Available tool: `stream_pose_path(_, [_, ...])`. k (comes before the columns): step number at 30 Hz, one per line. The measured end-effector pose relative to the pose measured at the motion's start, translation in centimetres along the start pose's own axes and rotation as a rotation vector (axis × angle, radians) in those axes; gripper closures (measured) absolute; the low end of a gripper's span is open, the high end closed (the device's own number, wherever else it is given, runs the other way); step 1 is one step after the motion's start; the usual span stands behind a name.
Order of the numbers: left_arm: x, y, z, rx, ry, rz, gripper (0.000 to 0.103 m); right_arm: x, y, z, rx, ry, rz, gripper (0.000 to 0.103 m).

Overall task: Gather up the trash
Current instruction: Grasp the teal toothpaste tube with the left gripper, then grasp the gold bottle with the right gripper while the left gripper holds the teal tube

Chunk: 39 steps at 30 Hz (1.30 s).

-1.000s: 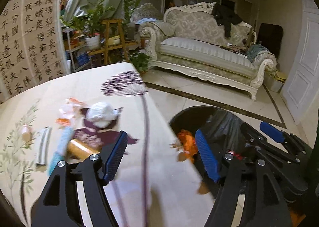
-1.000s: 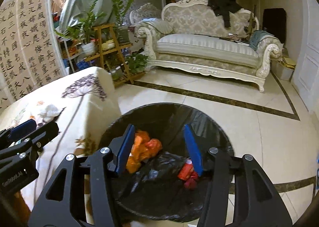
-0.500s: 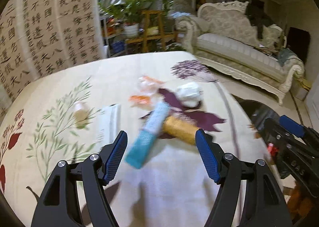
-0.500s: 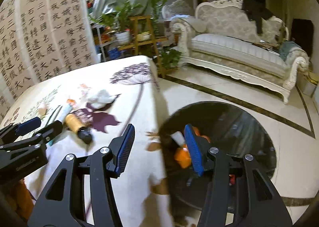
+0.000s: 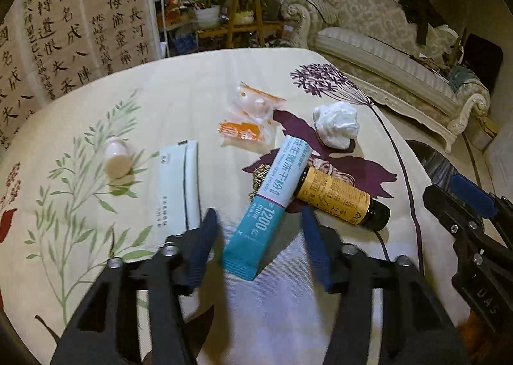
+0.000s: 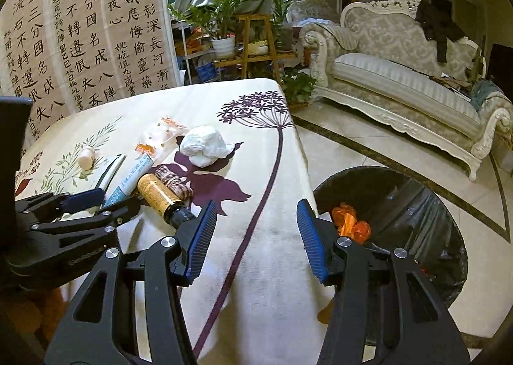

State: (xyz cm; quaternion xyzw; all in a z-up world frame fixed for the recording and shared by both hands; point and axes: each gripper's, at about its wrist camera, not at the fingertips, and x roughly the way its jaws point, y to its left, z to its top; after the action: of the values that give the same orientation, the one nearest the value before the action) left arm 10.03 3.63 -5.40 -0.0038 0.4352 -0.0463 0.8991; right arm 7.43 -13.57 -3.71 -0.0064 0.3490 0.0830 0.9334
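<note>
Trash lies on the floral tablecloth [image 5: 179,89]: a teal and white box [image 5: 271,204], a brown bottle with a yellow label [image 5: 340,198], a crumpled white tissue [image 5: 335,124], an orange and clear wrapper [image 5: 250,114], a white sachet [image 5: 178,185] and a small capped vial [image 5: 117,159]. My left gripper [image 5: 258,246] is open, its jaws on either side of the box's near end. My right gripper [image 6: 255,236] is open and empty above the table's right edge. The black-lined bin [image 6: 394,224] holds orange trash [image 6: 351,224].
The bin stands on the tiled floor just right of the table. A pale sofa [image 6: 407,76] is beyond it. Plant shelves [image 6: 243,41] and a calligraphy screen [image 6: 80,31] stand behind the table. A coil of string [image 6: 174,183] lies by the bottle.
Both grippers have swung left from the bin to the table. The left one has come down close over the teal box. The right one now looks at the table edge.
</note>
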Motion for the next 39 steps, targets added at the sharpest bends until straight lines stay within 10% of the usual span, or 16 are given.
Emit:
stream_pose_path(5, [-0.2, -0.2, -0.2, 0.025, -0.005, -0.009, 0.081, 0.2, 0.5, 0.1, -0.01, 0.006, 0.005, 0.052])
stream_pose_path(39, [-5.8, 8.5, -3.1, -0.135, -0.088, 0.051, 0.081, 2.3, 6.6, 0.8, -0.122, 0.088, 0.093, 0.048])
